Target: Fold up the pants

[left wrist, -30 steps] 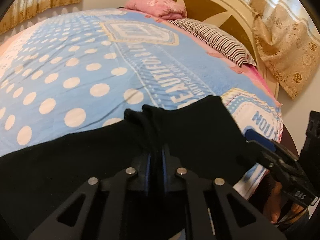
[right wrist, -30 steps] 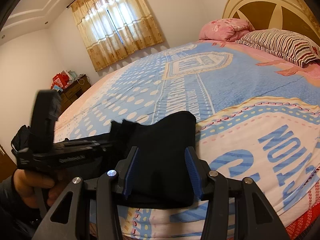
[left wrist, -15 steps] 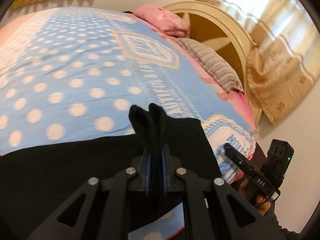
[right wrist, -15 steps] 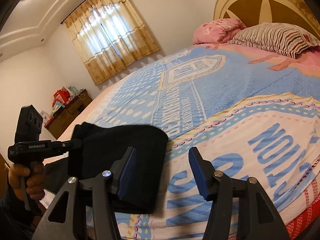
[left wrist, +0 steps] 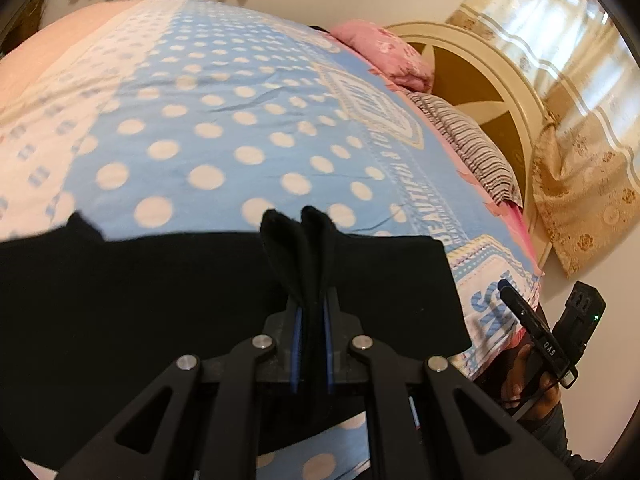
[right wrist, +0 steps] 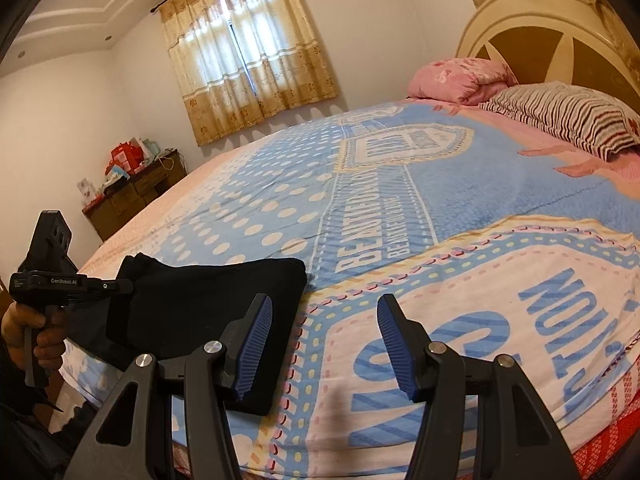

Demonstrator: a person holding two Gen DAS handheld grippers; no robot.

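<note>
With the left gripper [left wrist: 311, 344] clamped on a bunched edge of the black pants [left wrist: 160, 280] at the near edge of the bed [left wrist: 224, 128] and the right gripper [right wrist: 324, 344] standing open and empty, draw the fabric level across the polka-dot bedspread of this curtained bedroom.
</note>
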